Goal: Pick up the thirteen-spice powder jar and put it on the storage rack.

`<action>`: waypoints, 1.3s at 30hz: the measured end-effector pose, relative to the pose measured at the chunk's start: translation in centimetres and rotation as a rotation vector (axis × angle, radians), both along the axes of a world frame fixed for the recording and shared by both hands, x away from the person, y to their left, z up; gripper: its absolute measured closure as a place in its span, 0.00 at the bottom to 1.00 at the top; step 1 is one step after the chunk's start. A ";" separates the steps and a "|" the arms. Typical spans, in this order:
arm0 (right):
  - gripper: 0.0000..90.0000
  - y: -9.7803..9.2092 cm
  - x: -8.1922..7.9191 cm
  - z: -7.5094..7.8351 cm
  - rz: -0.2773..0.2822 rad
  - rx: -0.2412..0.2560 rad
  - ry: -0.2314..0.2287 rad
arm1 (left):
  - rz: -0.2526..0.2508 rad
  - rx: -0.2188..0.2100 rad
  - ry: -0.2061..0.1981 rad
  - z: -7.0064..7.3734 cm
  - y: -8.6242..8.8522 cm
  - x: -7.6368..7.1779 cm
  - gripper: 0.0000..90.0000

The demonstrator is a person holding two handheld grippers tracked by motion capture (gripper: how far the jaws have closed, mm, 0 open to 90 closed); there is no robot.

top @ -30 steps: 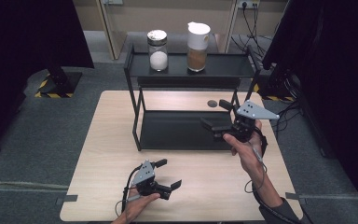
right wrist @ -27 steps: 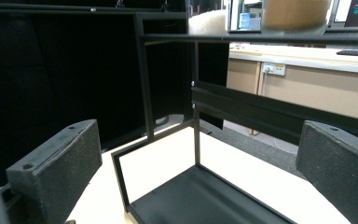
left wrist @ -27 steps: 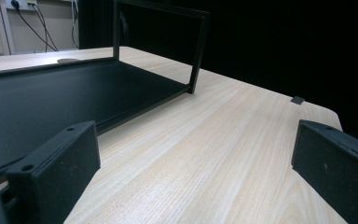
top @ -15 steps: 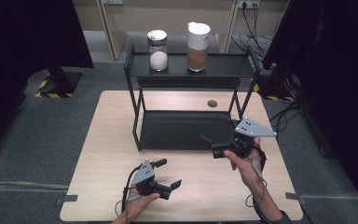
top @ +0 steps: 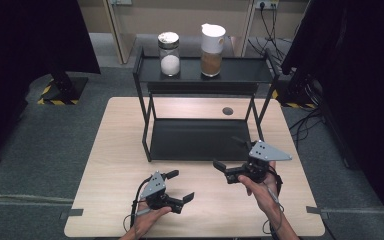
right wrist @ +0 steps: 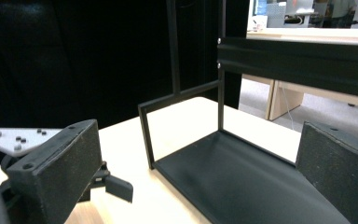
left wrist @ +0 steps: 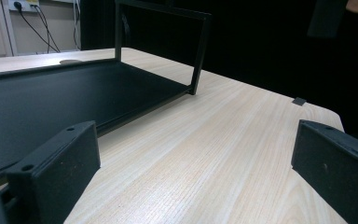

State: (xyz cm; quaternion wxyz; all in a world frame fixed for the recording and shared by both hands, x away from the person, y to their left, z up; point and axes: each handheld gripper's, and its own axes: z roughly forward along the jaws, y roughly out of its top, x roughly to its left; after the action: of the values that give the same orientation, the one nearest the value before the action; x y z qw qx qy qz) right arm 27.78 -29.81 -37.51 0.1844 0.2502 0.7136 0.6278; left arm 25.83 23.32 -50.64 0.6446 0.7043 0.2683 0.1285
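High view: left gripper (top: pixel 180 186), right gripper (top: pixel 228 170) fingers spread, empty, near rack (top: pixel 200 140); jars' labels unreadable.

The worktop (top: pixel 115 150) is pale wood grain. The shelf rack (top: pixel 200 140) is matte black. One jar (top: pixel 169 54) holds white powder, the other jar (top: pixel 212 43) brown under a white lid. Each gripper, left (top: pixel 180 186) and right (top: pixel 231 161), is black with a grey plate.

Black tools (top: pixel 180 186), grey three-cornered plates (top: pixel 269 150)
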 end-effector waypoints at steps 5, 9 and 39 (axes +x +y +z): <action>0.01 -0.3 -0.3 -1.3 0.007 0.009 0.033 | 0.001 -0.001 0.000 0.0 0.0 0.0 0.01; 0.01 -0.5 -0.4 -2.5 0.008 0.015 0.053 | 0.001 -0.002 0.000 0.0 0.0 0.0 0.01; 0.01 -0.5 -1.1 -7.6 0.032 0.013 0.124 | 0.019 -0.013 0.007 -0.1 0.2 0.1 0.01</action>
State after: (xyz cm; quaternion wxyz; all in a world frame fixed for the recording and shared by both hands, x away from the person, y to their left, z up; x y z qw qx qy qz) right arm 26.69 -30.33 -45.12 0.1279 0.2782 0.7236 0.6186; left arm 25.92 23.55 -50.74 0.6472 0.6979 0.2778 0.1304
